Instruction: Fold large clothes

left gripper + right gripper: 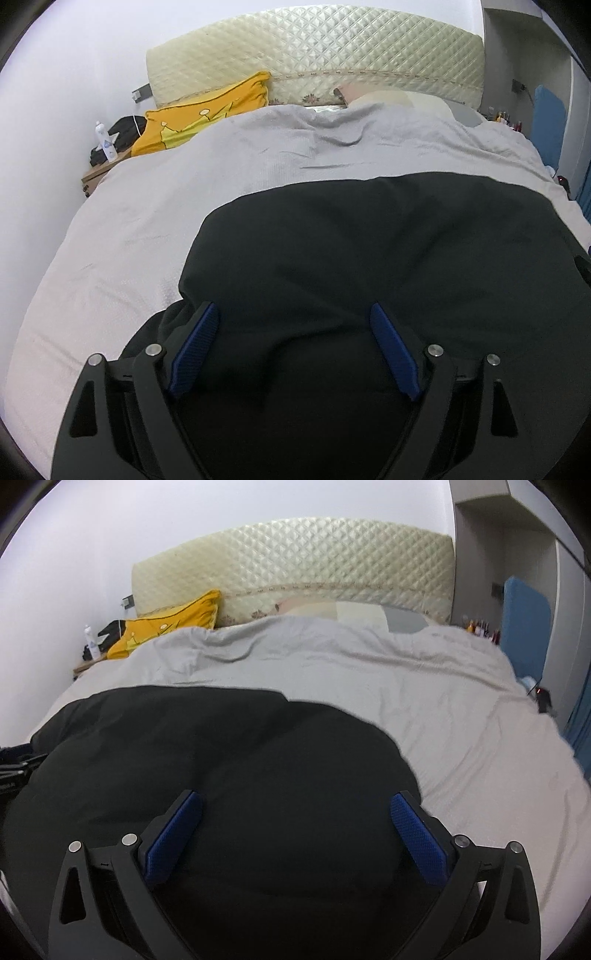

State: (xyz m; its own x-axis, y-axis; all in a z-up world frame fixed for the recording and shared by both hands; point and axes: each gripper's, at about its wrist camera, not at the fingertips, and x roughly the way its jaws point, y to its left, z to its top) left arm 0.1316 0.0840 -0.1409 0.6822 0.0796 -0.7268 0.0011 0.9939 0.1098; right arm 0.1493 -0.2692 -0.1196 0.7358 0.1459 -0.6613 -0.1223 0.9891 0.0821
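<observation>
Left wrist view: the left hand-held gripper (293, 314) hangs low over a black garment (369, 240) spread on the bed (129, 206). Its blue pads (194, 350) stand wide apart with only flat cloth between them — nothing is pinched. The garment's far edge runs straight across the grey cover; its left edge curves down toward the left finger. A yellow pillow (207, 110) lies by the headboard (314, 55).

Right wrist view: the right hand-held gripper (295, 805) is also spread wide and holds nothing, poised over the same garment (221, 746), whose right edge falls away just past the right pad (417, 838).

The step looks like taking hold of the near edge for a fold. To do it well, each gripper should drop onto a near corner, catch all layers, close firmly, then both lift together at even height — keeping the cloth taut so the fold lands square on the far edge.
</observation>
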